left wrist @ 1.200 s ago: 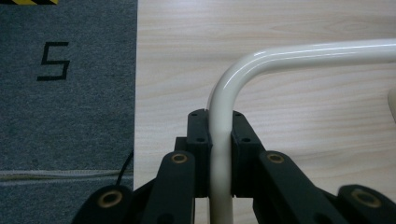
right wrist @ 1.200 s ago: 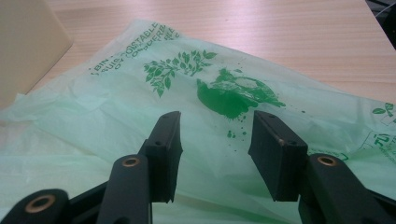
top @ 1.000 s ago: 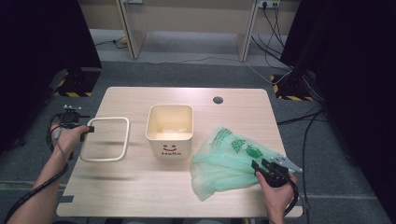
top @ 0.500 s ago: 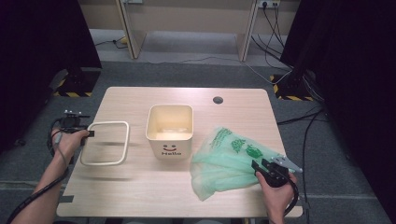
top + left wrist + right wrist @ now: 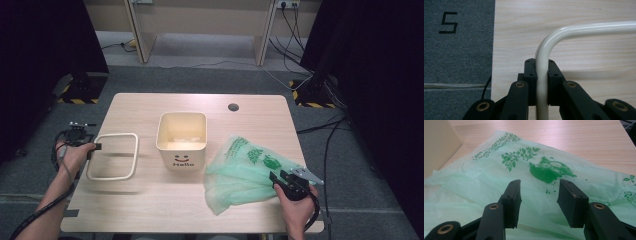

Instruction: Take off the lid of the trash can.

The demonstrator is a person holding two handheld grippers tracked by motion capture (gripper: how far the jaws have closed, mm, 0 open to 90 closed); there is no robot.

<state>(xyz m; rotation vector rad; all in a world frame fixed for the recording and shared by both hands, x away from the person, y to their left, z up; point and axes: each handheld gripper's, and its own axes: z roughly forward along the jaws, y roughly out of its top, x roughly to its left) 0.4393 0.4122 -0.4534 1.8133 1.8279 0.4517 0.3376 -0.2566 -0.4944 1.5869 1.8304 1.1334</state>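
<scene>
A cream rounded-rectangle tube frame (image 5: 107, 178) lies at the left of the wooden table (image 5: 150, 210). My left gripper (image 5: 95, 146) is shut on its left side. In the left gripper view the pads of that gripper (image 5: 541, 67) press on the tube (image 5: 586, 27) just below a bend. A cream bin (image 5: 182, 157) with a smiley face and "Hello" stands open in the middle. A crumpled green plastic bag (image 5: 240, 170) lies to its right. My right gripper (image 5: 277, 176) is open at the bag's near right edge. Its jaws (image 5: 540, 187) hover over the bag (image 5: 499, 170) with nothing pinched.
A dark round cable hole (image 5: 233, 107) sits near the table's far edge. The bin's corner (image 5: 436, 142) stands just past the bag in the right gripper view. Grey carpet (image 5: 456, 50) with a printed 5 lies beyond the table's left edge, and cables run across the floor.
The left hand and the frame have shifted slightly toward the near edge. The right hand, bag and bin have not moved.
</scene>
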